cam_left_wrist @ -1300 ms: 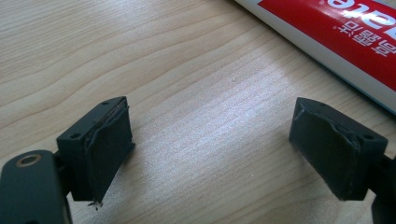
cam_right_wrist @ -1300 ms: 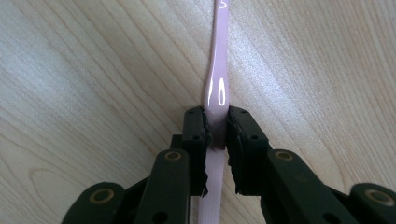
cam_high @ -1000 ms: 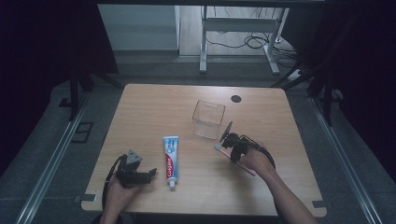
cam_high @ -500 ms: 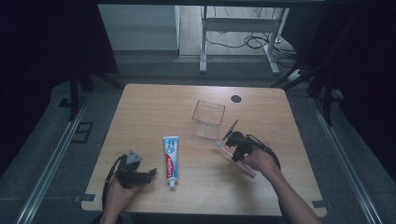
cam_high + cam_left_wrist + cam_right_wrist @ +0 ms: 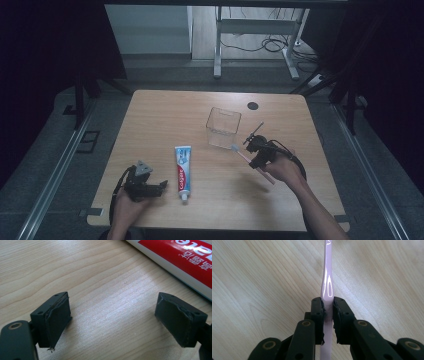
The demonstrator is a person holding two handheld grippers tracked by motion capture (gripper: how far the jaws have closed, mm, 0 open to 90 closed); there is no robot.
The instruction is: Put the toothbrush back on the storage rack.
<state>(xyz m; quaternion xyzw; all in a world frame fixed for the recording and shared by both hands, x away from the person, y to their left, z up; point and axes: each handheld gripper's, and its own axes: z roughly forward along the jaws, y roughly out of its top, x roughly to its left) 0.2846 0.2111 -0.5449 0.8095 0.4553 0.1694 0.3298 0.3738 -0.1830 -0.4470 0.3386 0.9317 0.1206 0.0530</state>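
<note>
While the right gripper (image 5: 251,151) clamps a pink toothbrush (image 5: 243,155), the left gripper (image 5: 159,186) rests with jaws apart.

From the high view, the toothbrush's head lies just beside the clear box (image 5: 223,127), the toothpaste tube (image 5: 182,167) near the left gripper. Left gripper view: pads (image 5: 58,318) spread over bare table (image 5: 110,295), tube (image 5: 185,262) beyond. Right gripper view: jaws pinch the toothbrush handle (image 5: 327,287).

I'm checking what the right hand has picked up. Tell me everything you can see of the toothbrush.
The toothbrush is slim, with a glossy pale pink handle that looks like plastic and narrows toward the neck. In the high view its whitish head points toward the clear box, close to its near wall; whether they touch is unclear. The handle end sticks out behind the hand. The right tool is shut on the handle's middle, holding it slanted over the table.
</note>
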